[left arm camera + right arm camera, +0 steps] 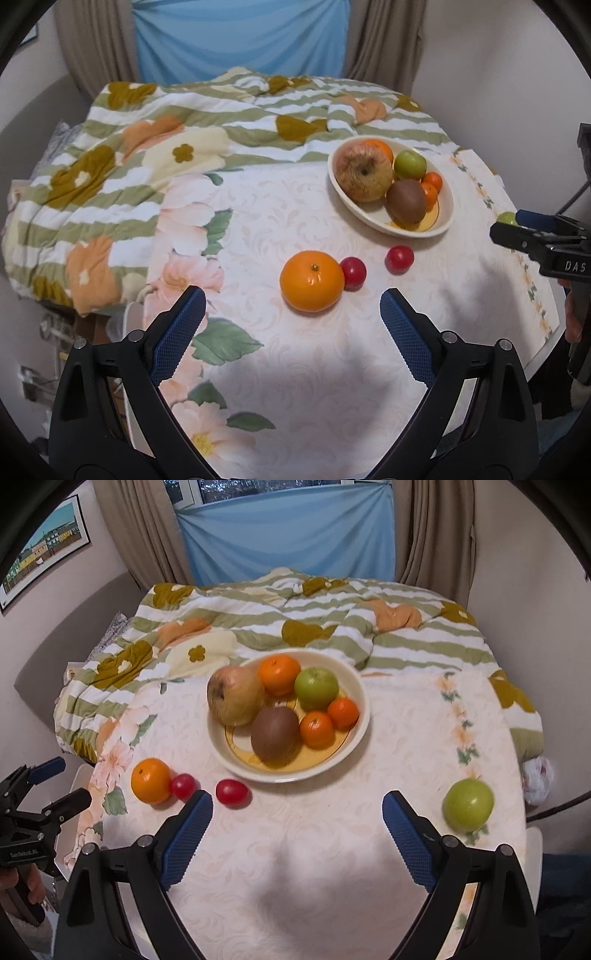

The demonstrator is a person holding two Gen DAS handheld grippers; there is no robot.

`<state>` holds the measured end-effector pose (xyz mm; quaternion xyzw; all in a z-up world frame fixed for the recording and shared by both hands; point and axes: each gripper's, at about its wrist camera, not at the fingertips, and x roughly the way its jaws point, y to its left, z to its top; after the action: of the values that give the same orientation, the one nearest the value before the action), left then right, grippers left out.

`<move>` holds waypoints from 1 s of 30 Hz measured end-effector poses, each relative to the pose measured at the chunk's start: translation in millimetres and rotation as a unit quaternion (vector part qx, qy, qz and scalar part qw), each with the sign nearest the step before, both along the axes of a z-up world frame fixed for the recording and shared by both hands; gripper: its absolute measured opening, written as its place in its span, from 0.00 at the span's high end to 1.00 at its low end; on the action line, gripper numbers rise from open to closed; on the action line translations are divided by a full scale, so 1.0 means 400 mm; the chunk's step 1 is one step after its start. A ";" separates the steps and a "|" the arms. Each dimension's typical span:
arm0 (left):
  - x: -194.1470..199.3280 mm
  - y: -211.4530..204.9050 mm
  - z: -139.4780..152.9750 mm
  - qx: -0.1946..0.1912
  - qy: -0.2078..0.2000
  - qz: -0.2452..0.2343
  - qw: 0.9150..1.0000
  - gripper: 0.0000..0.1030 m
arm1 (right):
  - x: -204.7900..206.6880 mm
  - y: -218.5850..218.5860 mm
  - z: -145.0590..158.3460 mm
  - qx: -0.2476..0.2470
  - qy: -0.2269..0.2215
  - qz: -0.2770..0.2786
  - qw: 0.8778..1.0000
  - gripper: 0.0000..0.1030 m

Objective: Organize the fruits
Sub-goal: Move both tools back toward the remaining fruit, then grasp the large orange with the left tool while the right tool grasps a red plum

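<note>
A cream bowl [360, 734] [447, 206] on the table holds several fruits: a wrinkled apple [234, 696], a kiwi [275, 733], a green apple [316, 688] and small oranges. Loose on the cloth lie an orange [312, 280] [151, 781], two red tomatoes [353, 272] [399, 258] [183, 786] [232, 793] and a green apple [468, 805]. My left gripper [291, 314] stands open just short of the orange, nothing between its fingers. My right gripper [297, 816] is open over bare cloth, between a tomato and the loose green apple.
A flowered, green-striped quilt [332, 627] is bunched along the table's far side. The white tablecloth [295, 867] drops off at the right edge. A blue cloth [288, 535] and curtains hang behind. A crumpled white bag [539, 781] lies off the right edge.
</note>
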<state>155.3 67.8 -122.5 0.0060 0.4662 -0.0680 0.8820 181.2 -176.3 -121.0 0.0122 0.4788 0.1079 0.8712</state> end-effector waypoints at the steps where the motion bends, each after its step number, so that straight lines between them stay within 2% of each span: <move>1: 0.009 0.002 -0.017 -0.001 0.005 -0.004 1.000 0.01 | 0.001 0.008 -0.014 -0.001 0.005 0.000 1.000 0.11; 12: 0.082 0.000 -0.155 -0.009 0.043 -0.028 0.999 0.01 | 0.020 0.069 -0.129 -0.010 0.036 0.022 0.999 0.11; 24: 0.138 -0.044 -0.202 0.022 0.061 -0.122 0.990 0.01 | 0.038 0.108 -0.172 -0.003 0.051 0.048 0.998 0.11; 26: 0.140 -0.044 -0.204 0.023 0.058 -0.129 0.990 0.04 | 0.039 0.116 -0.177 -0.003 0.053 0.051 0.997 0.11; 28: 0.144 -0.045 -0.209 0.023 0.058 -0.134 0.989 0.14 | 0.041 0.125 -0.184 -0.003 0.056 0.055 0.997 0.11; 30: 0.147 -0.050 -0.216 0.026 0.060 -0.138 0.988 0.15 | 0.044 0.132 -0.189 -0.003 0.058 0.057 0.997 0.11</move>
<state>213.9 47.9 -208.7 0.0891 0.5145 -0.1771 0.8343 198.9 -123.4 -196.5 -0.0109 0.5287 0.1551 0.8345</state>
